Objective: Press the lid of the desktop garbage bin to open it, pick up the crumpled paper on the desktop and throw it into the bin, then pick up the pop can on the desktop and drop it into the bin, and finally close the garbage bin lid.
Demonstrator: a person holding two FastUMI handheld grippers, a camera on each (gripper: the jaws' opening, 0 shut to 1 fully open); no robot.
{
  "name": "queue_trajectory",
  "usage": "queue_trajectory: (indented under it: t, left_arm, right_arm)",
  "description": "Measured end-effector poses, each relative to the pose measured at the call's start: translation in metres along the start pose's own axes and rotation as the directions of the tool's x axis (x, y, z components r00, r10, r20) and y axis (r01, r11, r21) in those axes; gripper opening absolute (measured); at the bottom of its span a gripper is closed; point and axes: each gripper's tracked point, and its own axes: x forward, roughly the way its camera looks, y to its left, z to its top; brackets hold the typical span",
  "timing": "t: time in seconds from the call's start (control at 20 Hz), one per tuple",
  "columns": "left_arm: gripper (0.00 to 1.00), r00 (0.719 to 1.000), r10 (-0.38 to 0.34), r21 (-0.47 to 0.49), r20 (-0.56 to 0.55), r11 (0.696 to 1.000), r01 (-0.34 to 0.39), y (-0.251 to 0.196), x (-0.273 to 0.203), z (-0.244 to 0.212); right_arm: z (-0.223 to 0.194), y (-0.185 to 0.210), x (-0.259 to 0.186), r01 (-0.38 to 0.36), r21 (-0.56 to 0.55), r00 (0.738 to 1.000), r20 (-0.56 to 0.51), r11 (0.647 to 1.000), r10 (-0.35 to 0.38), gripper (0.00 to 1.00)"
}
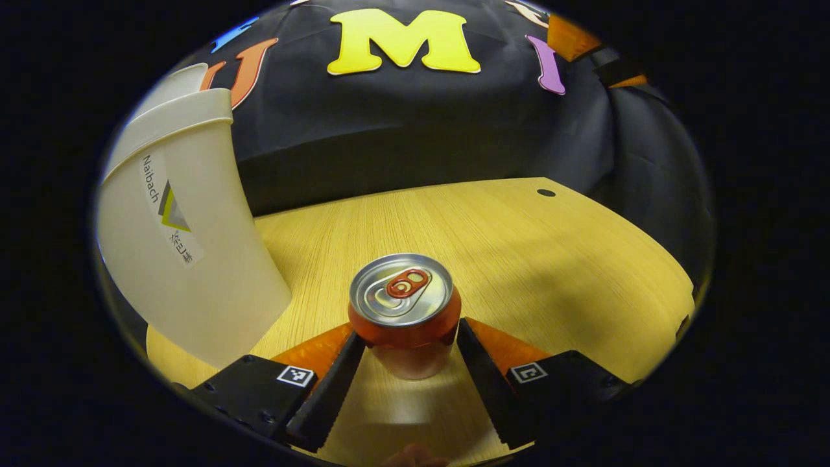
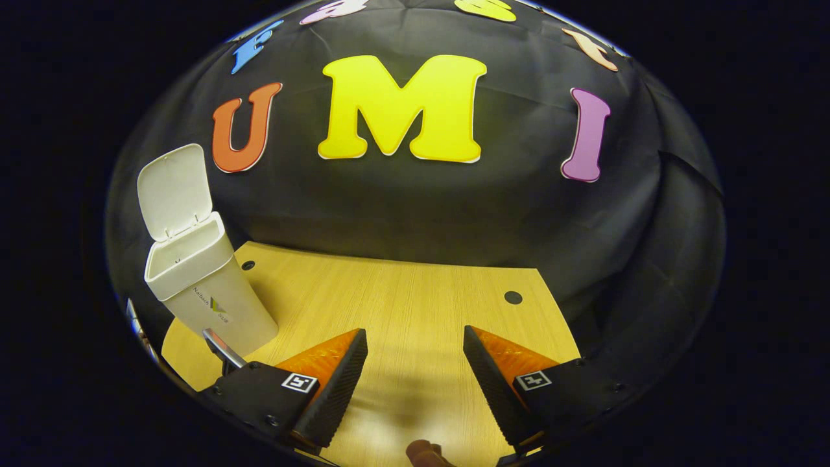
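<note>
A pop can (image 1: 403, 312) stands upright on a light wooden table (image 1: 519, 259), its silver top and pull tab facing up, at the lower middle of the left gripper view. The left gripper (image 1: 405, 340) reaches in from six o'clock, jaws spread, one finger at either side of the can, close to its sides; contact cannot be told. At nine o'clock a white bin (image 1: 188, 246) stands just beside the can. Toward one o'clock a small dark hole (image 1: 546, 192) marks the tabletop.
</note>
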Motion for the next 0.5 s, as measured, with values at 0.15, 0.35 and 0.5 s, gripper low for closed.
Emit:
queue_trajectory:
  t: [0.15, 0.35, 0.5]
  left_arm:
    - [0.88, 0.999, -0.006, -0.018, -0.047, 1.0, 0.005, 0.0, 0.0, -0.012]
    - [0.86, 0.999, 0.004, -0.016, -0.037, 1.0, -0.005, 0.002, 0.0, -0.01]
    - [0.85, 0.999, 0.02, -0.006, -0.03, 1.0, -0.02, 0.007, -0.006, -0.002]
  right_arm:
    - [-0.005, -0.003, 0.0, -0.007, 0.023, 1.0, -0.009, 1.0, 0.007, 0.95]
    - [-0.016, -0.011, -0.004, -0.003, 0.036, 1.0, -0.019, 0.999, 0.004, 0.95]
    - [-0.024, -0.016, -0.011, -0.004, 0.042, 1.0, -0.028, 0.999, 0.005, 0.95]
